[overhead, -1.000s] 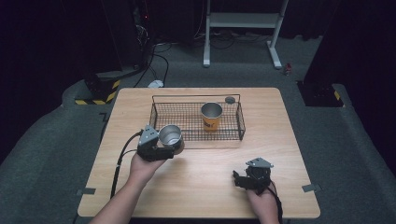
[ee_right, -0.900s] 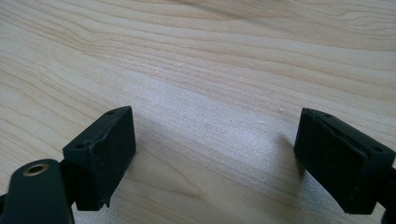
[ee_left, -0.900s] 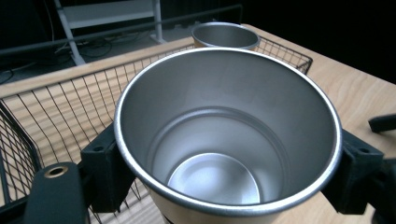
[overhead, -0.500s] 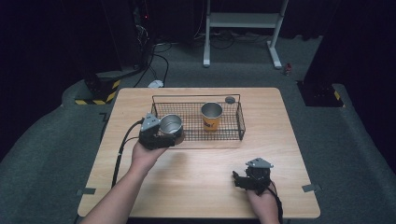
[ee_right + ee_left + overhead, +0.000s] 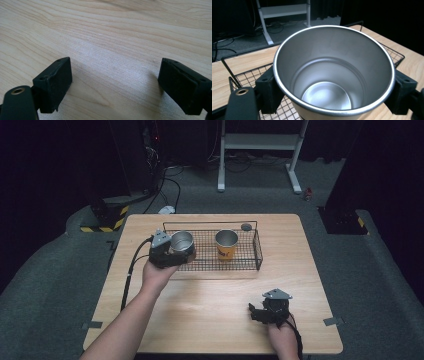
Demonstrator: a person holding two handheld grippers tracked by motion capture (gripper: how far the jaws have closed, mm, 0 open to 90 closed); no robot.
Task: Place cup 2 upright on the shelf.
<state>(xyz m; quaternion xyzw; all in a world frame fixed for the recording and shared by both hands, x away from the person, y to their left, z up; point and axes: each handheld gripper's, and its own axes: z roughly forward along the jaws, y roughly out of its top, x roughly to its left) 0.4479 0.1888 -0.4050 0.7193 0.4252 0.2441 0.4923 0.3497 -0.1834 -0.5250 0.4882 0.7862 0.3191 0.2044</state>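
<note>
Steel cup point(image 5: 182, 241) sits upright, mouth up, clamped across its wall in your left gripper point(image 5: 169, 254) at the basket's point(image 5: 258, 251) left end, basket floor just right and below, orange cup point(image 5: 226, 244) further right, while right gripper point(image 5: 269, 309) rests wide open, empty, near table point(image 5: 210, 300) edge.

The steel cup point(image 5: 182, 242) in the black left gripper point(image 5: 172, 254) is showing plain silver-grey, its inside point(image 5: 332, 75) shining brighter at the bottom. At its 3 o'clock, a second cup point(image 5: 226, 244) is showing orange below a silver rim. The wire basket point(image 5: 250, 265) is showing a black grid. The tabletop point(image 5: 210, 305) is showing pale wood with wavy grain. The right gripper point(image 5: 267, 312) is showing black with a grey plate.
</note>
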